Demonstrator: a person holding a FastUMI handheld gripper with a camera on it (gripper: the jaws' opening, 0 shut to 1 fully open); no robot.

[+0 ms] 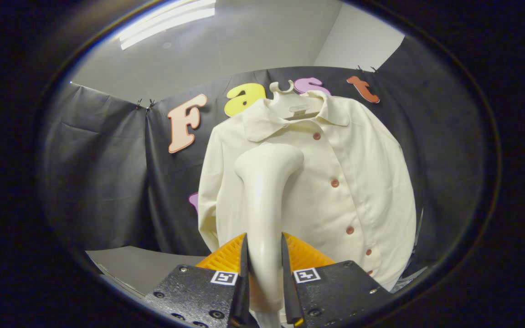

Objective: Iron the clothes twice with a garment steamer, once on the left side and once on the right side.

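Steamer held up to the hanging shirt.
The hand-held gripper [265, 269] was clamped on the garment steamer [265, 200] handle; its head met the left front of the cream shirt [335, 182], on a hanger [290, 102].

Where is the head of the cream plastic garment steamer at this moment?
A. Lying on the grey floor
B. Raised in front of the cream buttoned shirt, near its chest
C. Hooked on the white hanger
B: the gripper is shut on the cream plastic garment steamer, whose head stands before the cream buttoned shirt, below the collar.
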